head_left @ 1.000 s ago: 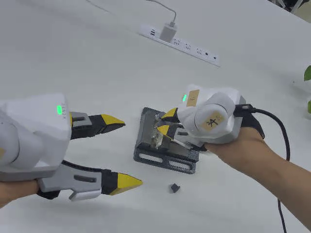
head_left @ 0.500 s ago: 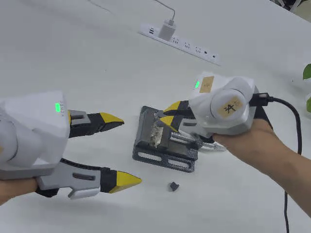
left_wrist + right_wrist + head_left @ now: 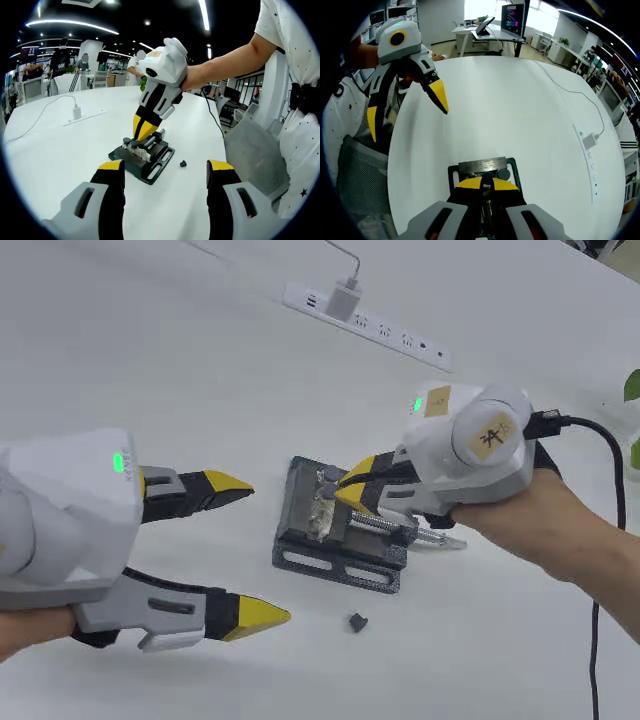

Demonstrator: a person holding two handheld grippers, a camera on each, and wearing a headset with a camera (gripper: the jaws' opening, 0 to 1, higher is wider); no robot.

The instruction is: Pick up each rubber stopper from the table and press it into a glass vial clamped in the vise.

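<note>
Holds the left gripper [image 3: 262, 550] off the table [image 3: 150, 360], jaws spread wide, nothing between the yellow-tipped fingers [image 3: 228, 484]. Holds the right gripper [image 3: 348, 486] down over the vise [image 3: 335, 565], its tips drawn close together with just a thin slit between them in the right gripper view; cannot tell whether anything is pinched there. Finds the glass vial [image 3: 320, 520] clamped in the vise directly under those right tips, touching or nearly so. Sees a round dark grey cap [image 3: 503, 174] just beside one right fingertip on top of the vise; cannot tell if it sits in a vial. Finds one loose rubber stopper [image 3: 357, 622] lying on the table on the near side of the vise, apart from the right tips and just past the lower left fingertip, outside the left jaws' gap. Has the vise ahead of the left fingers, roughly in line with the gap between them in the left gripper view. Notes the vise's screw handle [image 3: 440, 538] poking out beneath the right gripper's body. Sees a white power strip [image 3: 365, 325] with a charger plugged in, far beyond both sets of fingers.
</note>
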